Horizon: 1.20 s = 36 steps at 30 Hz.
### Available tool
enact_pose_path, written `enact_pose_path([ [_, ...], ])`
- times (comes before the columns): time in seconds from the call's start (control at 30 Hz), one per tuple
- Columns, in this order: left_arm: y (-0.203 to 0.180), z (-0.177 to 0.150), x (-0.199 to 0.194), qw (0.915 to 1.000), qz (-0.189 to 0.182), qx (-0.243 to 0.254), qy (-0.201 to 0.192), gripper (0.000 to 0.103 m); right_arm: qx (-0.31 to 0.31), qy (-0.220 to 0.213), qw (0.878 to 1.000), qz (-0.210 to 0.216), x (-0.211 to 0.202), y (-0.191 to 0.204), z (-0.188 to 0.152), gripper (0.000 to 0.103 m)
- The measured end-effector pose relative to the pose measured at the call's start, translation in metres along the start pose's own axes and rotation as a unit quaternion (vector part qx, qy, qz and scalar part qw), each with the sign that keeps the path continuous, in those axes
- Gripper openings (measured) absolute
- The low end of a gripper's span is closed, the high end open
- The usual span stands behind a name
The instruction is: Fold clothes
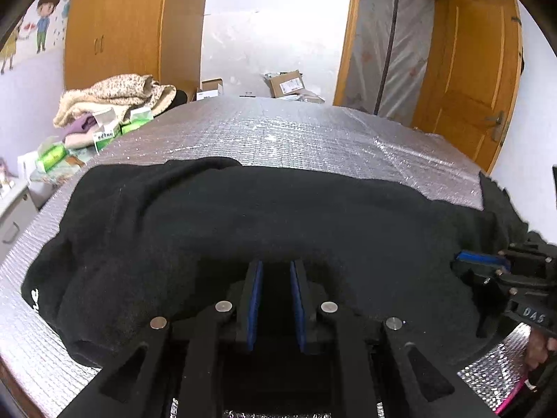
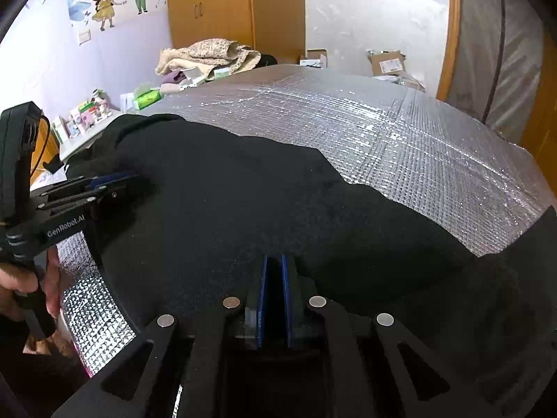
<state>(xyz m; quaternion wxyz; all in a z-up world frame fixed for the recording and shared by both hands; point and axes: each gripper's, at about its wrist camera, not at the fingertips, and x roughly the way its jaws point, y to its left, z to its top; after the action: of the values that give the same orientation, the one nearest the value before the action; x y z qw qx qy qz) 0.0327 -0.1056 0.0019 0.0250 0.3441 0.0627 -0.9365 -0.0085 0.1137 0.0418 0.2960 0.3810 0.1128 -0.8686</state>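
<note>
Black garment (image 1: pixel 243 216) spread on foil-covered bench (image 1: pixel 296 136). Near edge pinched by left hand-held gripper (image 1: pixel 275 266) and right hand-held gripper (image 2: pixel 274 261). Fold judged best if both corners are lifted evenly, edges kept aligned.

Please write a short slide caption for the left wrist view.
Both grippers pinch the black garment's near edge on the foil-covered table.

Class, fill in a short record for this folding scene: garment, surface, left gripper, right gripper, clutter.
garment: black fleece garment, spread flat
surface: silver quilted foil sheet
left gripper: narrow gap, fabric between the fingers, at near edge
right gripper: nearly closed on near edge
clutter: beige blanket pile, green tissue packs at far left
</note>
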Motion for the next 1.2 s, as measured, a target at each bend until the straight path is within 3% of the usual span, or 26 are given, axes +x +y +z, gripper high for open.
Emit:
enact_pose_path([
  [0.13,-0.003,0.001,0.001,0.9999,0.012,0.012,0.002,0.018,0.019,-0.004,1.0,0.001,-0.005,-0.006,-0.003,0.009],
  [0.33,-0.008,0.002,0.002,0.9994,0.023,0.025,0.005,0.018,0.109,-0.02,0.994,0.005,-0.034,-0.052,-0.029,0.009],
  [0.47,-0.005,0.003,-0.001,0.9998,0.016,0.003,0.007,0.018,0.137,-0.037,0.99,0.0,-0.06,-0.074,-0.046,0.009],
  [0.6,-0.005,0.011,-0.007,0.9982,-0.023,-0.054,0.012,0.018,0.154,-0.06,0.986,-0.004,-0.084,-0.091,-0.053,0.009],
  [0.67,-0.018,0.017,-0.011,0.9973,-0.05,-0.054,0.004,0.018,0.169,-0.065,0.983,-0.011,-0.089,-0.102,-0.055,0.01],
  [0.73,-0.038,0.022,-0.011,0.997,-0.07,-0.033,-0.001,0.018,0.192,-0.066,0.979,-0.021,-0.093,-0.115,-0.056,0.012],
  [0.87,-0.076,0.029,-0.007,0.9943,-0.106,0.007,-0.002,0.018,0.236,-0.075,0.969,-0.023,-0.097,-0.136,-0.052,0.028],
  [1.07,-0.108,0.019,0.02,0.9893,-0.134,0.03,0.05,0.018,0.267,-0.076,0.959,-0.053,-0.095,-0.168,-0.036,0.028],
  [1.2,-0.111,0.019,0.027,0.988,-0.139,0.027,0.061,0.019,0.273,-0.066,0.956,-0.08,-0.088,-0.186,-0.021,0.028],
])
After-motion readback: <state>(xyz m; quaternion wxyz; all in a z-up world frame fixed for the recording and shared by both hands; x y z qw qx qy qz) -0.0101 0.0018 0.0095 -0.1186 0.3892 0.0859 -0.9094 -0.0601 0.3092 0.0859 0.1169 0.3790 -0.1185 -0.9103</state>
